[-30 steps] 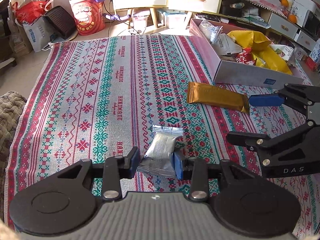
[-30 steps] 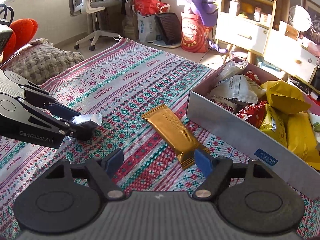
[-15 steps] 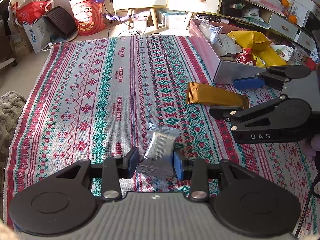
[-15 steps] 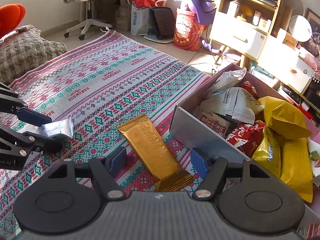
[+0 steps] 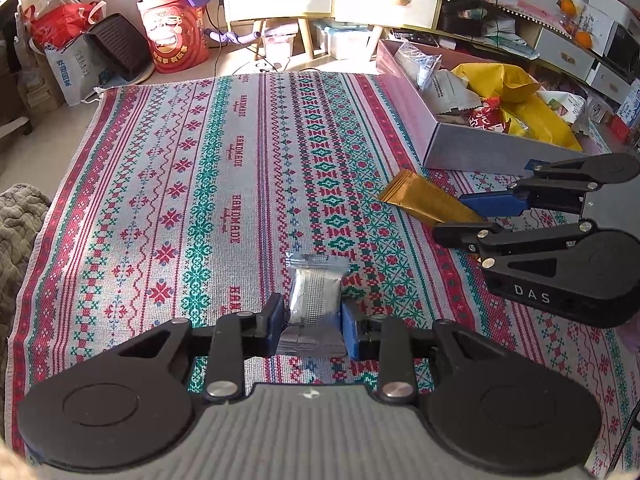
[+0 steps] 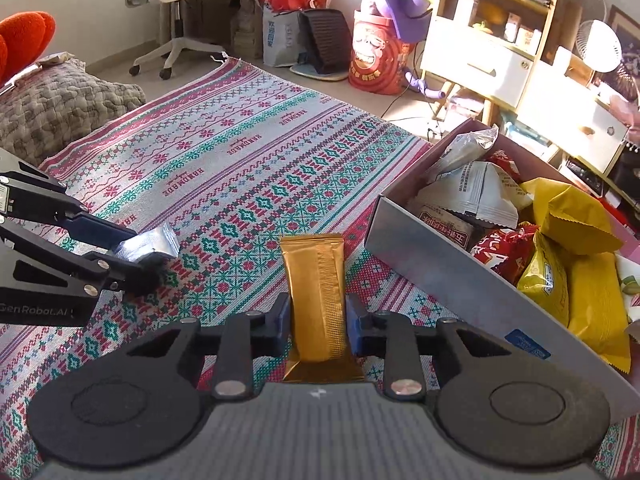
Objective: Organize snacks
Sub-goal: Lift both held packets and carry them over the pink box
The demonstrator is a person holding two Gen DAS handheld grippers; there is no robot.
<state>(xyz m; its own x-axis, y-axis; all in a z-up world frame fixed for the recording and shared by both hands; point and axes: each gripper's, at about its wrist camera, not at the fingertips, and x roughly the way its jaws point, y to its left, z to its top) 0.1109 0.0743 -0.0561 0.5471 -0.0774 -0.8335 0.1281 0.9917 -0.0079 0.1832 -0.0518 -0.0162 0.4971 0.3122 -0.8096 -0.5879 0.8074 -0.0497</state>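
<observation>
A: Left side first. What has the left gripper (image 5: 313, 326) got?

B: Its jaws have just been closing and now pinch a small silver packet (image 5: 314, 294) from both sides. The packet's far end sticks out past the blue pads over the patterned rug (image 5: 224, 184). Seen from the right wrist, the same packet (image 6: 150, 243) sits clamped between the fingers, low over the rug; contact with the rug cannot be judged.

A: Middle?

B: Right gripper (image 6: 318, 322). Its jaws have just been closing; the pads now press on both long edges of the gold bar (image 6: 318, 292). The bar points away from the camera, its near end tucked under the gripper body. From the left wrist, the bar (image 5: 424, 202) shows lying on the rug, partly behind the right gripper's blue pad.

A: Right side?

B: Open cardboard box (image 6: 436, 280), just beside the gold bar, near wall grey. Inside: yellow bags (image 6: 576, 216), a red packet (image 6: 502, 248), white packets (image 6: 476, 192), heaped.
</observation>
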